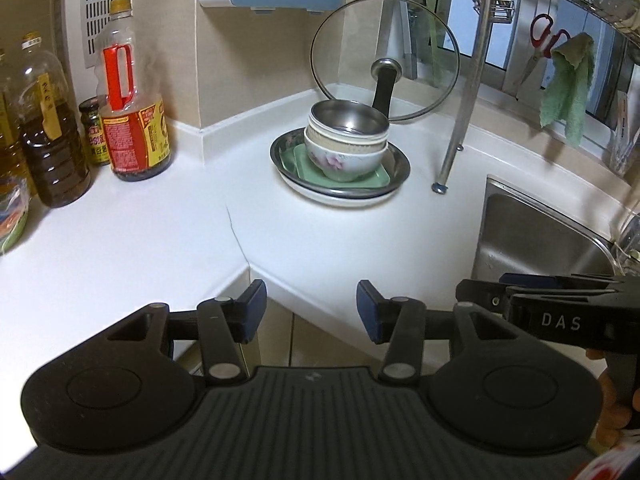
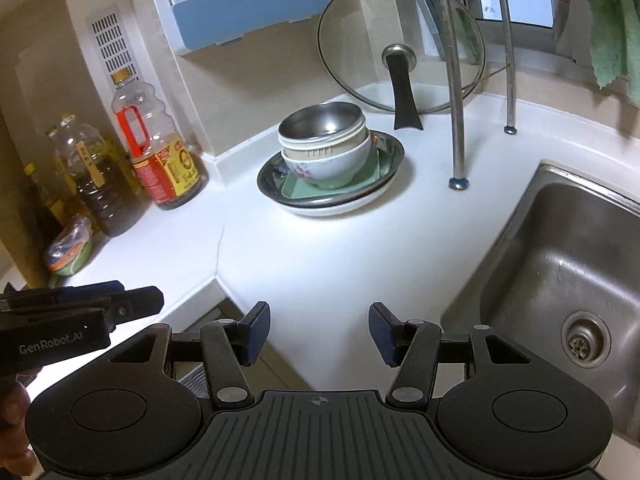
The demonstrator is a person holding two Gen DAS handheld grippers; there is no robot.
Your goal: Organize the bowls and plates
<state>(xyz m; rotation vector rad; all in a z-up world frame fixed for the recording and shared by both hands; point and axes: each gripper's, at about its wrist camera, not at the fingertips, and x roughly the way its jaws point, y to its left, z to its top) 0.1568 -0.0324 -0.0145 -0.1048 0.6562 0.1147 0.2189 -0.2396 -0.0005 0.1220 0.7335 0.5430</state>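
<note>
The stack of dishes [image 1: 340,160] stands near the back corner of the white worktop [image 1: 160,240], well ahead of both grippers. The left gripper [image 1: 312,312] and the right gripper [image 2: 320,332] hang at the front edge, jaws apart and holding nothing. The stack — a shiny steel bowl [image 1: 348,118] in a flowered ceramic bowl [image 1: 344,160], on a square green plate [image 1: 340,178], a round steel dish [image 1: 400,166] and a white plate [image 1: 340,198].

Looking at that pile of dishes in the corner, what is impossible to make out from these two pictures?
- How many bowls sit nested: the steel bowl on top hides the insides in both views.
- The green square plate: its middle is covered by the floral bowl.
- Bottle labels: print too small to read.
- Sink: cut off by the left view's edge and the right gripper.
</note>
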